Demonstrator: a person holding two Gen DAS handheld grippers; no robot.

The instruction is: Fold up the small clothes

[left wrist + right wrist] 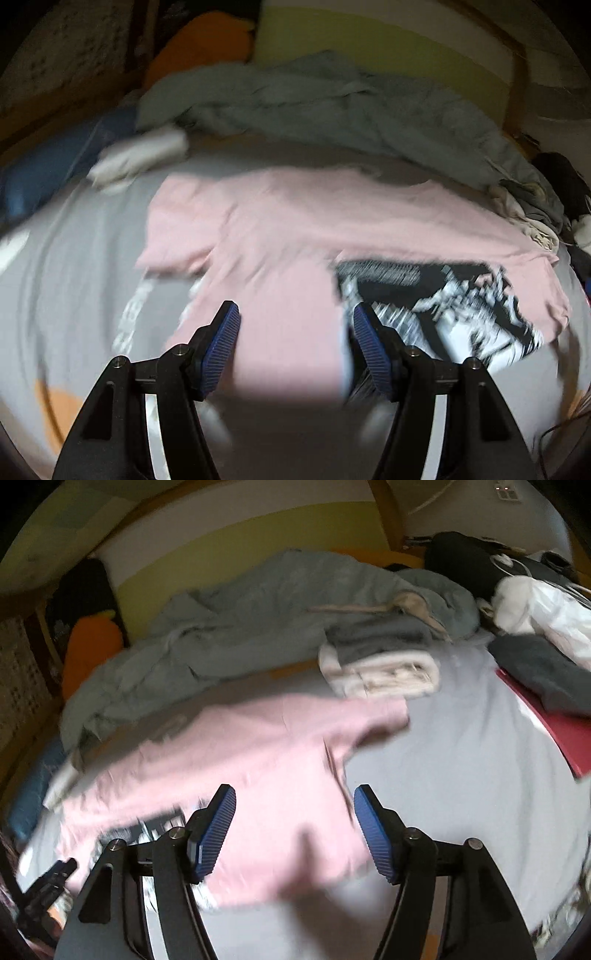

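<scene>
Grey bed sheet [461, 775] carries pink shirt [288, 229] (blurred), grey blanket [314, 107]

We see both views smeared by motion blur. The black-and-white print [439, 306] on the pink shirt [295, 236] cannot be read. In the right wrist view, lower left, the left gripper [44, 890] is cut off by the frame edge.

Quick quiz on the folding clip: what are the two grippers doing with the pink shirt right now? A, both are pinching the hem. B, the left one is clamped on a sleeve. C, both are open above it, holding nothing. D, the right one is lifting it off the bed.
C: the left gripper and right gripper both show blue pads spread wide apart, with the pink shirt lying on the bed below them, ungripped.
</scene>
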